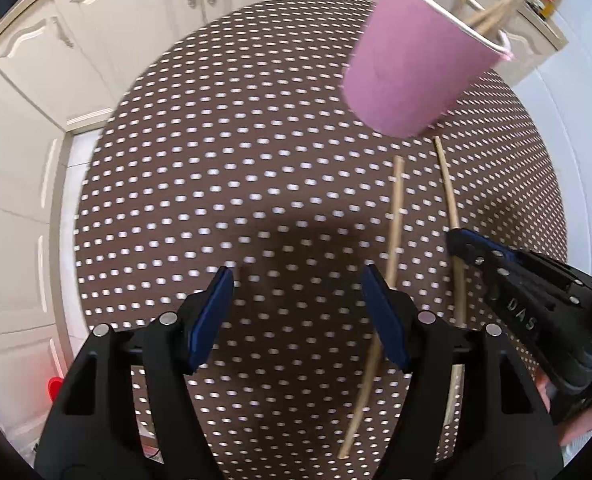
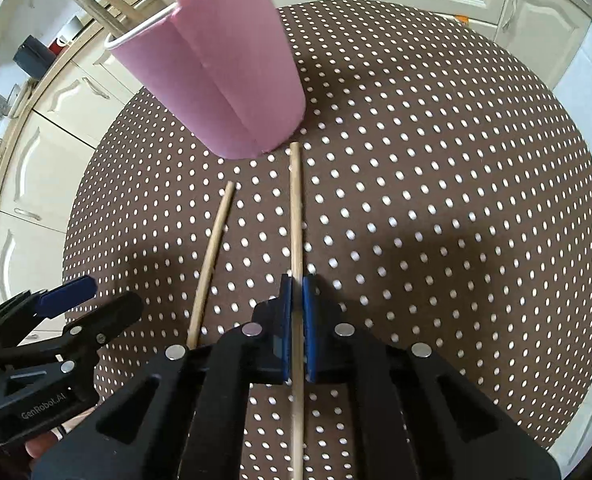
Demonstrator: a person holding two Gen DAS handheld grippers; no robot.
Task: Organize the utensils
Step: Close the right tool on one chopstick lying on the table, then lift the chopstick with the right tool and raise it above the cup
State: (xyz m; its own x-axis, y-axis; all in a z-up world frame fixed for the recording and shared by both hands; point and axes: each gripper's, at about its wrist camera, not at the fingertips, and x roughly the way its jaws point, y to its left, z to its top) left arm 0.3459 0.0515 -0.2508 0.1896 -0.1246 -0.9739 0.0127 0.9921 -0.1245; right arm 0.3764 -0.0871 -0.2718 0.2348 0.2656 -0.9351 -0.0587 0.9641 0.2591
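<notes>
Step in hand, as judged: lifting one thin round wooden stick from the round table with the brown, white-dotted cloth [image 1: 216, 160] and bringing it into the pink paper cup [image 2: 224, 80].

On the left: left gripper [image 1: 299, 280] with jaws wide apart, nothing between them, only dotted cloth below. Just outside its right finger: the first loose wooden stick [image 1: 396, 216], lying flat and passing under that finger, not inside the gap. To take this one later, shift the open jaws a little to the right, so that the stick comes to the middle of the gap, and only then close.

Further right: the second wooden stick [image 2: 296, 208], pressed between the blue pads of the right gripper [image 2: 297, 284], jaws closed on it near its middle. Seems to lie on the cloth, far end almost touching the foot of the cup, ahead of the jaws and a little to the left.

For a good lift: hold the squeeze firm, because a thin round stick turns easily between flat pads. Raise straight up first, to clear the cloth and the neighbour stick just beside. Then tip the far end upward and lower it into the mouth of the cup, slowly, since a light paper cup probably falls over from a push on its rim. No bumping against the sticks already standing inside.

Counted, left to right: two grippers; two sticks on the cloth, one free and one gripped; one cup; inside it several more sticks, exact number not possible to tell.
</notes>
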